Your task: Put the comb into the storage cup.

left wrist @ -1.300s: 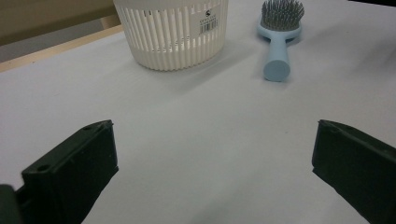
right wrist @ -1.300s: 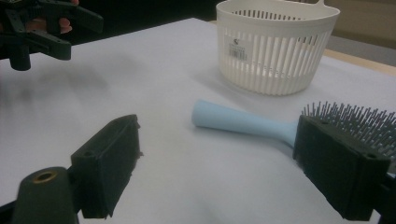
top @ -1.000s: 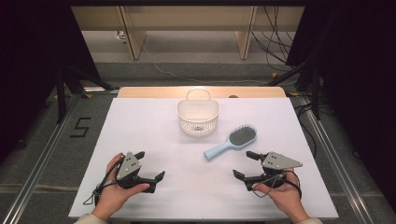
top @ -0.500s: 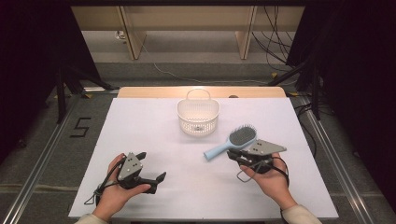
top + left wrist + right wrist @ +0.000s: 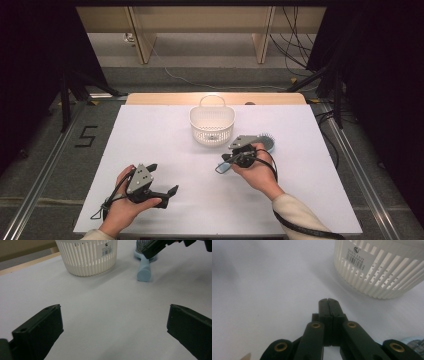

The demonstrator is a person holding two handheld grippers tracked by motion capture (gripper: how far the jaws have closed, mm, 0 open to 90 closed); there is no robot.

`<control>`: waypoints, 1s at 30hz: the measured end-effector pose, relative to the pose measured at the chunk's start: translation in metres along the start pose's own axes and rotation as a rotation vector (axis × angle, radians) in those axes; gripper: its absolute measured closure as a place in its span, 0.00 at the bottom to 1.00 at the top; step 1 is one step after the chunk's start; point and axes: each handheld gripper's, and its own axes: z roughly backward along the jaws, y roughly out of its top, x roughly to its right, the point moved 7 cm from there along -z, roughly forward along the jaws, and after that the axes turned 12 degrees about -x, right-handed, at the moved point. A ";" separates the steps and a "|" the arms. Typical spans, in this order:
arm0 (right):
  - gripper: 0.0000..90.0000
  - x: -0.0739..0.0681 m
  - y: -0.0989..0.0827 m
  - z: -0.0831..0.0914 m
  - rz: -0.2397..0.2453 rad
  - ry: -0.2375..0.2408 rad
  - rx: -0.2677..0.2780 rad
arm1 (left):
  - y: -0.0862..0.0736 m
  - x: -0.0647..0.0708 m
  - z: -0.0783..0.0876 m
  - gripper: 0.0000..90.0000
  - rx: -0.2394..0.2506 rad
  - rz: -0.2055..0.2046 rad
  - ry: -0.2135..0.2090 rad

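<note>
Hairbrush (image 5: 265,142) beneath right gripper (image 5: 235,159) (fingers together, empty)

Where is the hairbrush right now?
In the high view the blue hairbrush lies on the table, right of centre, just right of the white basket, with the right tool over its handle.

A white label (image 5: 358,255) on the wall of the white basket (image 5: 384,272), up and to the right of the right gripper's (image 5: 329,301) closed fingertips, reads "QING LUO" beside a small logo, above a barcode whose digits are too small to read. On the floor left of the table a black "5" (image 5: 86,136) is marked, well apart from both grippers.
</note>
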 end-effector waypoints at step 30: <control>1.00 0.017 -0.003 -0.027 -0.124 0.013 -0.242 | -0.001 0.002 -0.002 0.00 -0.007 -0.002 -0.010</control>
